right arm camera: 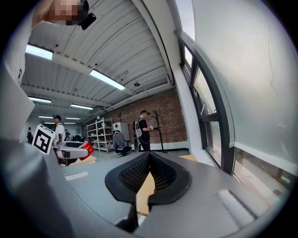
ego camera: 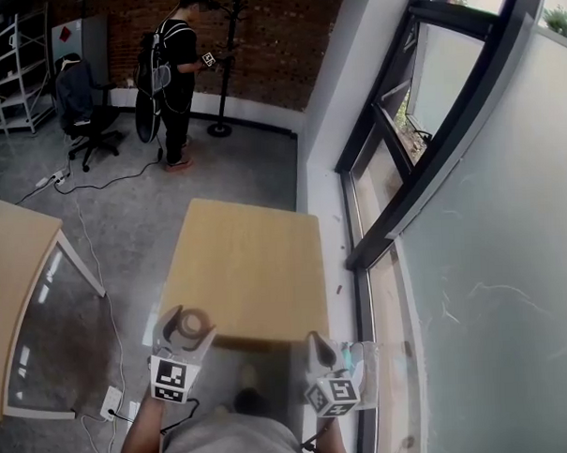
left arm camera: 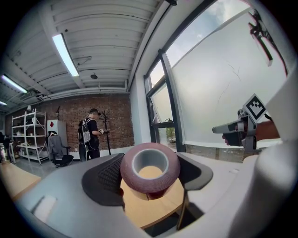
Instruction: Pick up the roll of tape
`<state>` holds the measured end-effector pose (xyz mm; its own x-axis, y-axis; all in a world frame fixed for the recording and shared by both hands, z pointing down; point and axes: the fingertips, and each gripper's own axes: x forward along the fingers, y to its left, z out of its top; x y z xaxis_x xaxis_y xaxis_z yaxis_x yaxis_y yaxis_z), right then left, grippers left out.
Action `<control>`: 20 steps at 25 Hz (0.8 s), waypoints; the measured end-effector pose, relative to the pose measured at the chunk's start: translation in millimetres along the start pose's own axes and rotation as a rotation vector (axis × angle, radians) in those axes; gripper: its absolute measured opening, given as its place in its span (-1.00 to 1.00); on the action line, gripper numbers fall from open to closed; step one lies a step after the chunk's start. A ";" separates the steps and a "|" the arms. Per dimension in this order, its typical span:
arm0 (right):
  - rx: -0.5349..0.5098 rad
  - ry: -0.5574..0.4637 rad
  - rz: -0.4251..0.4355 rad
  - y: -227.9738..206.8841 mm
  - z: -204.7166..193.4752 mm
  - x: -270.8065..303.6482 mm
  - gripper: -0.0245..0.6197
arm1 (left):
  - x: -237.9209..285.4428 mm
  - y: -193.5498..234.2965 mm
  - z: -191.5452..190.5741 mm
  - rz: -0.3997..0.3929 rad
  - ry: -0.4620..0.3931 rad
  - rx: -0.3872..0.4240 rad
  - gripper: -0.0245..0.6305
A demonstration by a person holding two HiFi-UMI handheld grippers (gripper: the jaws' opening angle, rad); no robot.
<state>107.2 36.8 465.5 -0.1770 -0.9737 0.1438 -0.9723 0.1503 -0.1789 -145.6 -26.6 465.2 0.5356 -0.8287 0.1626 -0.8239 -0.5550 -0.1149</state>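
Observation:
My left gripper [left arm camera: 151, 168] is shut on the roll of tape [left arm camera: 150, 183], a dark red roll with a grey core that sits upright between the black pads. In the head view the roll of tape [ego camera: 192, 323] hangs in the left gripper [ego camera: 183, 330] just off the near left corner of the light wooden table [ego camera: 248, 265]. My right gripper [ego camera: 319, 349] is at the table's near right corner, shut with nothing in it. In its own view the right gripper [right arm camera: 149, 157] has its tips touching. The left gripper [right arm camera: 70, 149] with the red tape [right arm camera: 87, 149] shows at the left there.
A window wall with dark frames [ego camera: 431, 158] runs along the right. A second wooden table [ego camera: 9, 280] stands at the left, with cables and a power strip [ego camera: 111, 401] on the floor between. A person [ego camera: 176, 80], an office chair [ego camera: 79, 103] and shelves [ego camera: 14, 68] are far back.

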 end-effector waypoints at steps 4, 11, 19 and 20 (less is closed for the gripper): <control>-0.010 0.005 -0.002 -3.1 -0.8 -1.0 -0.88 | 2.8 -4.6 -1.1 -0.008 0.005 -0.001 0.11; -0.039 0.004 0.003 -3.2 1.7 2.8 -0.88 | 7.9 -6.4 -1.2 -0.010 0.007 -0.001 0.11; -0.048 0.013 0.006 -4.3 -1.3 9.0 -0.88 | 11.0 -3.4 -1.3 -0.006 0.009 -0.004 0.11; -0.045 0.011 0.006 -3.9 -0.3 10.0 -0.88 | 11.8 -3.3 -0.9 -0.007 0.008 -0.005 0.11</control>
<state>109.2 26.5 467.9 -0.1842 -0.9708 0.1535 -0.9771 0.1639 -0.1359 -136.7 -34.5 468.4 0.5398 -0.8242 0.1712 -0.8211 -0.5603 -0.1088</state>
